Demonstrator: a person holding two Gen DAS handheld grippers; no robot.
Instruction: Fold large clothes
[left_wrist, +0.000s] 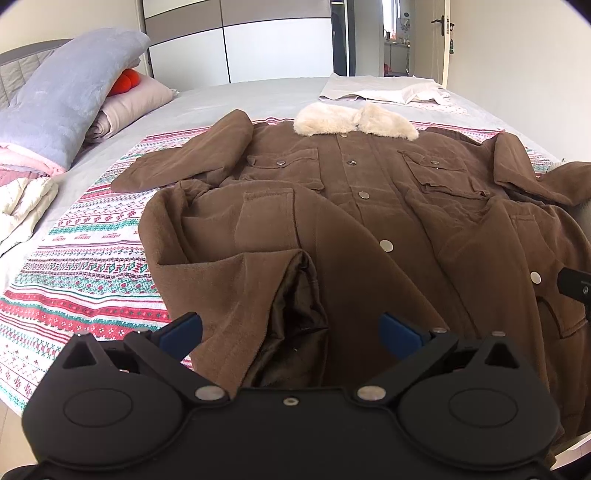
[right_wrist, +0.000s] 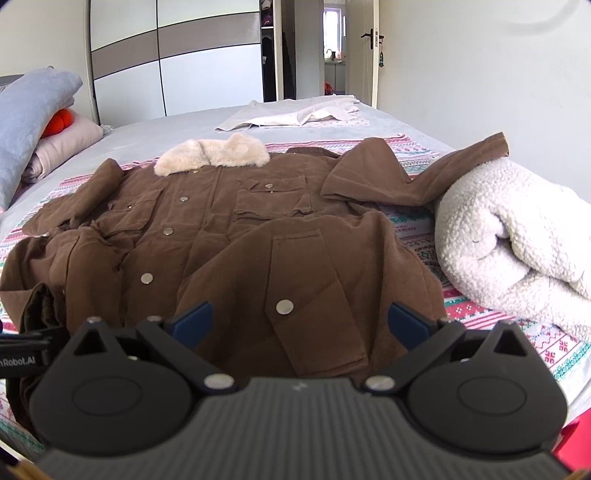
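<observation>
- Coat (left_wrist: 369, 206): a large brown coat lies face up and buttoned on a patterned blanket (left_wrist: 85, 258) spread over the bed (left_wrist: 229, 99). Its long axis runs straight away from both cameras, from the hem at the near edge to the cream fur collar (left_wrist: 354, 120) at the far end.
- Heading: the collar points away from the person, toward the wardrobe; the hem points back toward the grippers. The row of metal buttons marks the centre line.
- Sleeves: in the left wrist view one sleeve (left_wrist: 192, 162) angles out to the left; in the right wrist view the other sleeve (right_wrist: 417, 173) reaches right and its cuff rests against a rolled white fleece (right_wrist: 517, 236).
- Left gripper (left_wrist: 291, 332): jaws spread wide, holding nothing, poised just over the left hem corner, where the fabric is turned back and shows dark lining.
- Right gripper (right_wrist: 301, 321): jaws likewise apart and empty, above the right half of the hem, near a lower pocket flap.
- Governing relation: the coat lies directly ahead of both grippers, each equally near its own hem corner, so a hem-to-collar fold along the long axis appears the likely next move.
</observation>
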